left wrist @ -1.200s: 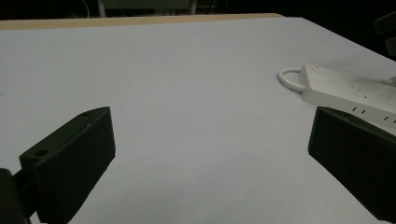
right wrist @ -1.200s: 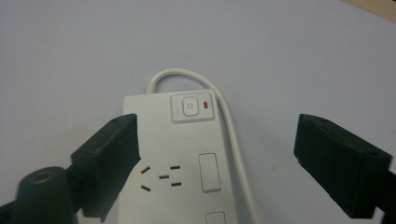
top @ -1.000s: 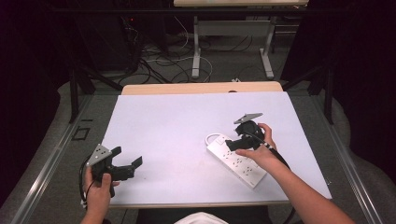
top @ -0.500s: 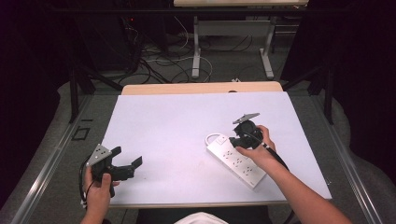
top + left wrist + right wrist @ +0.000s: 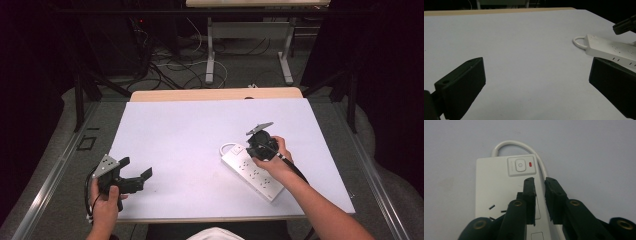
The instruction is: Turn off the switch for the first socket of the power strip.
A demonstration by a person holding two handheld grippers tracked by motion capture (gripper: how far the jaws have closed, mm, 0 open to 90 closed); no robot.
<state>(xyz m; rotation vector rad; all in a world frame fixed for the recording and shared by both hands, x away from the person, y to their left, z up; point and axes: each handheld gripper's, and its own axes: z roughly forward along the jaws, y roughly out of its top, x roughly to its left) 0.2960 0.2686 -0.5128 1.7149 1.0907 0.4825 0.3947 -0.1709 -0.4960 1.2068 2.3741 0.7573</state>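
Dim room, cables on the floor beyond; white desk point(image 5: 200, 130) under a fixed overhead camera.

Item: white power strip point(image 5: 252, 171), lying flat and aslant on the desk's right half, its switch end farthest from the person. Power button point(image 5: 520, 166) with a red indicator point(image 5: 530, 164) beside it; short cord loop point(image 5: 509, 144) curling out at that end. Rigid plastic body, likely light, smooth enough to skate if pushed sideways. Best gripped across its narrow width at mid-length; the cord is the soft part and a poor handle.

Right claw point(image 5: 539, 187): held by the right hand point(image 5: 270, 160), tipped down over the strip's switch end, jaws nearly together with a slim gap, nothing between them. Whether the tips touch the casing I cannot tell.

Left claw point(image 5: 136, 176): held low at the desk's near-left corner by the left hand point(image 5: 106, 205), jaws wide apart, empty, pointing across toward the strip, well apart from it.
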